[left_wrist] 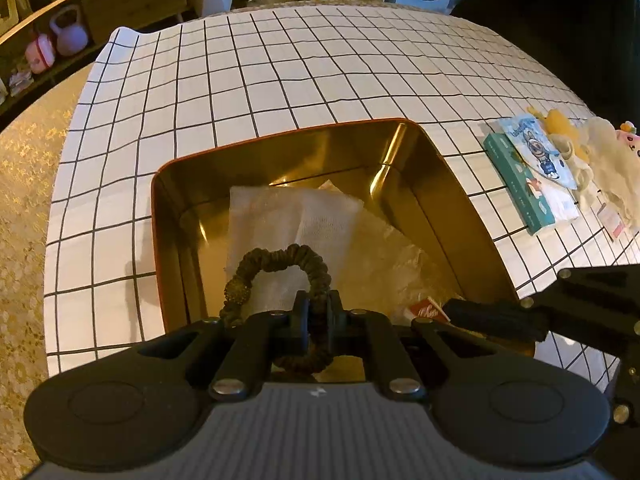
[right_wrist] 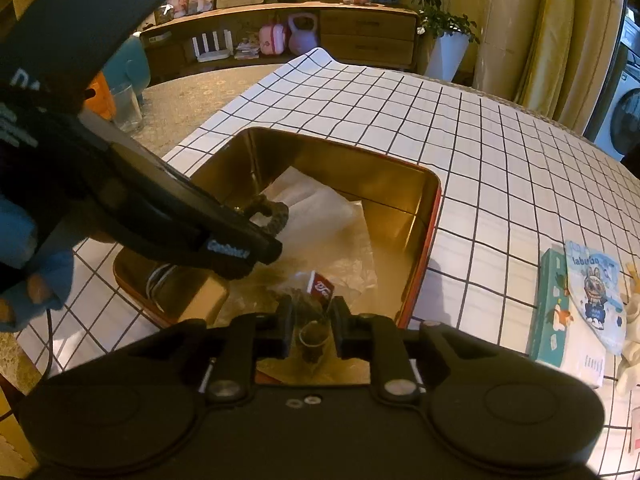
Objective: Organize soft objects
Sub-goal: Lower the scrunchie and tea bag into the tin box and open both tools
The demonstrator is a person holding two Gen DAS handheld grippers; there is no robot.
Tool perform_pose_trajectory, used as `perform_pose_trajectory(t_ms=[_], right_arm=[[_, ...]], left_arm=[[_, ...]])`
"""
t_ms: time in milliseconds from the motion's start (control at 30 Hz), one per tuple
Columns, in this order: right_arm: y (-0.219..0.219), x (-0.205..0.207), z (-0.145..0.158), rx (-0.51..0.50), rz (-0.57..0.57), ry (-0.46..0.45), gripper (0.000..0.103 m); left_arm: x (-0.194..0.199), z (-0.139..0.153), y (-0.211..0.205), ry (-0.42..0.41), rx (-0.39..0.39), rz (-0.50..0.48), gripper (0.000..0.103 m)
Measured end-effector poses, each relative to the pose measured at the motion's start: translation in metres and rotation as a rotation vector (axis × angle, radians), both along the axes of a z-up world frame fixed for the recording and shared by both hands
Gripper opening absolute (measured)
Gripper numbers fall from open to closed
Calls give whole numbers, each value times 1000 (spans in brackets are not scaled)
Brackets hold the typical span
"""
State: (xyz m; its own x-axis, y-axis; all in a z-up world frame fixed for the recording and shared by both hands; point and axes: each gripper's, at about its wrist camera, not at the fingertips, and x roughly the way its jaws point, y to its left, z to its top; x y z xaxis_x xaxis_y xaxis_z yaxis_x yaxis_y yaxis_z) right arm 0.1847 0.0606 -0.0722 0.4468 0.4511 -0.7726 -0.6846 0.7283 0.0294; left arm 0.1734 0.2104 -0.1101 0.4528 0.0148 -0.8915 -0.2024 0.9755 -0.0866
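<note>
I'm partway through — the gold tin [left_wrist: 404, 168] already holds white gauzy cloth [left_wrist: 288, 224] and a crinkled clear plastic bag [left_wrist: 384, 264], so some soft things are in. Left on the checked tablecloth [left_wrist: 280, 80], well apart from the tin on its right side: a teal tissue box [left_wrist: 516, 184], a printed cartoon pouch [left_wrist: 540, 152] lying across it, and pale fluffy stuff [left_wrist: 612, 160] beyond. I judge those still need sorting.

My left gripper [left_wrist: 318, 312] has its jaws pressed together on a dark scrunchie [left_wrist: 280, 268] — it hangs just above the cloth inside the tin, not yet let go. The scrunchie is a ruched fabric loop, soft and floppy, with a sparkly bead ball on its left side.

My right gripper [right_wrist: 311, 320] sits at the tin's near edge, jaws only slightly apart, with a small clear packet [right_wrist: 312, 328] with dark contents between them. I can't tell whether the pads really press on it. A red tag [right_wrist: 320, 286] shows just ahead of it.

The tin is smooth shiny metal, rounded square, red-orange outside rim. Cloth looks thin and woven, loosely folded. Plastic is wrinkly and glossy. Tissue box is stiff card; the pouch is flat and slick.
</note>
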Motion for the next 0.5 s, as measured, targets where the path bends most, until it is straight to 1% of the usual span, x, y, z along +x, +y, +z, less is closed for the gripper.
perform_pose_trajectory(t_ms=[100, 233, 333, 400, 433, 500], right_arm=[[0, -2, 0, -2, 3, -6, 23], [-4, -4, 3, 9, 8, -16, 34], [-5, -7, 3, 8, 15, -21, 40], [-8, -7, 5, 22, 15, -17, 43], [-10, -8, 6, 28, 12, -18, 44], [-15, -10, 10, 45, 9, -21, 47]], left_arm=[[1, -2, 1, -2, -14, 3, 10], [1, -2, 1, -5, -20, 8, 11], [0, -2, 1, -6, -33, 12, 18], [-1, 0, -1, -12, -38, 11, 32], [-3, 1, -1, -15, -40, 10, 34], [-5, 4, -3, -19, -42, 11, 47]])
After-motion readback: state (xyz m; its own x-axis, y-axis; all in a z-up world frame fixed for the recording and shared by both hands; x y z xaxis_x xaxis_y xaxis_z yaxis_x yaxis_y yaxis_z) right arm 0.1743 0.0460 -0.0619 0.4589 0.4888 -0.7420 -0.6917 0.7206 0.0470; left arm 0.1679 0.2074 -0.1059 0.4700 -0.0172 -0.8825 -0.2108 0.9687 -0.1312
